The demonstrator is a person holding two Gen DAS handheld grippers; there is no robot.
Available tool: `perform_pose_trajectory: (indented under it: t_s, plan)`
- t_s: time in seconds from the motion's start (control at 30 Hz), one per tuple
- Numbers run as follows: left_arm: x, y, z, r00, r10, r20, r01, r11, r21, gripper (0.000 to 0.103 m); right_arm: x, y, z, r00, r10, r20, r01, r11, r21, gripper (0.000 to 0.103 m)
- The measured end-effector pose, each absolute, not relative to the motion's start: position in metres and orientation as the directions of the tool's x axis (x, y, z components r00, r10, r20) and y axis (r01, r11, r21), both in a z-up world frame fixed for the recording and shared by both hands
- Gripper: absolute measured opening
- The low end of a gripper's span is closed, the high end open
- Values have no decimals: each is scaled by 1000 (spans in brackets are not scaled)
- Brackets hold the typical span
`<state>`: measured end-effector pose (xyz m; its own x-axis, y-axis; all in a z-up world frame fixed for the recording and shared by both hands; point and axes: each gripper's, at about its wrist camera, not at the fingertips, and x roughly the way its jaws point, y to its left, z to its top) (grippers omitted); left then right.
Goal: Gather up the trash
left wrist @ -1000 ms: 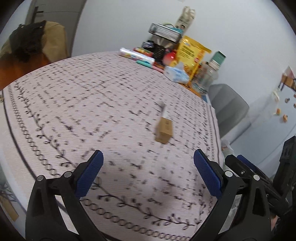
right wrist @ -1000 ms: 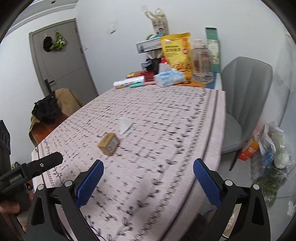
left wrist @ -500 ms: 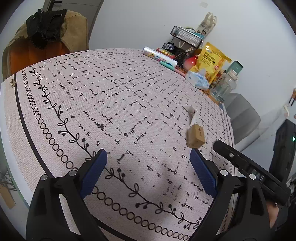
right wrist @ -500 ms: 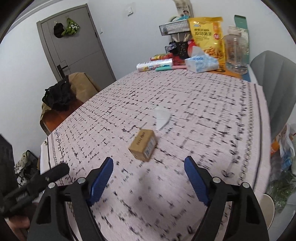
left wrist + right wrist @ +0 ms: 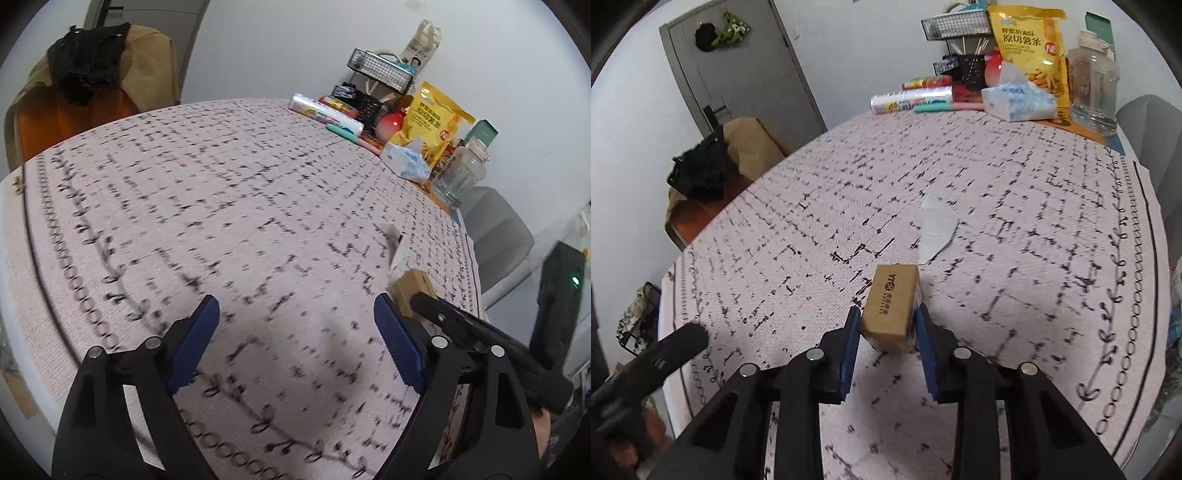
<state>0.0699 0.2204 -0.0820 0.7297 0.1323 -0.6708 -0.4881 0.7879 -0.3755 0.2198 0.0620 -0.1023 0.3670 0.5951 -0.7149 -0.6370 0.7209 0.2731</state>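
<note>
A small brown cardboard box point(image 5: 892, 306) lies on the patterned tablecloth point(image 5: 1015, 206). My right gripper point(image 5: 886, 314) has it between its blue pads point(image 5: 849, 343); the jaws are closing and both pads touch the box's sides. Just beyond it lies a white scrap of paper point(image 5: 936, 229). In the left wrist view the box point(image 5: 412, 291) sits at the right, partly behind the right gripper's black finger point(image 5: 461, 325), with the scrap point(image 5: 393, 240) past it. My left gripper point(image 5: 295, 306) hovers wide over bare cloth, its jaws closing slightly with nothing between them.
At the table's far end stand a yellow snack bag point(image 5: 1028, 40), a tissue pack point(image 5: 1017, 99), a clear jar point(image 5: 1093, 85), a wire basket point(image 5: 955, 24) and a wrapped roll point(image 5: 910, 99). A grey chair point(image 5: 498, 229) is at the right, a chair with black cloth point(image 5: 701, 170) at the left.
My right gripper came forward and down onto the box and its jaws narrowed from wide to gripping its sides. The left gripper drifted closer to the table and narrowed slightly.
</note>
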Motion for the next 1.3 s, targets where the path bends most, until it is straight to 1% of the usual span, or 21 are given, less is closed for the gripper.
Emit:
perform_pose_trajectory:
  t_s: [0.2, 0.4, 0.53, 0.57, 0.63, 0.7, 0.8, 0.83, 0.97, 1.07, 1.13, 1.17, 1.2, 1.3]
  plan:
    - [109, 202, -76, 737, 86, -671, -431, 823, -369, 78, 227, 24, -96, 389, 610, -691, -593, 739, 319, 30]
    - [152, 178, -70, 734, 47, -677, -372, 863, -342, 70, 239, -11, -94, 417, 609, -675, -543, 762, 352, 30]
    - [181, 168, -75, 714, 22, -700, -367, 863, -347, 61, 247, -34, -92, 439, 605, -664, -515, 775, 366, 30]
    - [186, 166, -77, 712, 23, -701, -368, 864, -345, 60, 249, -39, -91, 443, 604, -662, -510, 777, 368, 30]
    - [199, 163, -81, 702, 33, -712, -376, 866, -331, 55, 251, -48, -90, 452, 600, -660, -503, 782, 367, 30]
    - [209, 162, -85, 695, 18, -718, -379, 859, -345, 50, 255, -57, -88, 461, 598, -656, -495, 786, 370, 30]
    - [223, 159, -90, 682, 36, -731, -394, 860, -326, 48, 258, -68, -87, 472, 594, -651, -482, 792, 374, 30]
    - [227, 159, -92, 680, 36, -732, -397, 858, -326, 46, 259, -72, -86, 477, 592, -650, -478, 795, 374, 30]
    - [243, 153, -99, 672, 23, -740, -379, 869, -317, 44, 263, -86, -83, 496, 578, -647, -467, 806, 363, 30]
    - [252, 150, -103, 666, 3, -746, -366, 872, -324, 30, 264, -98, -80, 512, 567, -645, -453, 817, 358, 30]
    - [256, 148, -105, 663, -20, -749, -352, 875, -334, 9, 264, -104, -78, 520, 559, -646, -444, 823, 355, 30]
    - [256, 146, -105, 658, -21, -753, -350, 877, -330, 5, 263, -107, -78, 525, 554, -647, -440, 827, 351, 30]
    - [254, 143, -104, 659, -9, -752, -352, 880, -319, 4, 262, -109, -77, 528, 550, -647, -438, 829, 347, 30]
    - [245, 138, -99, 670, -10, -742, -340, 885, -318, 2, 261, -119, -76, 539, 534, -651, -430, 839, 332, 30]
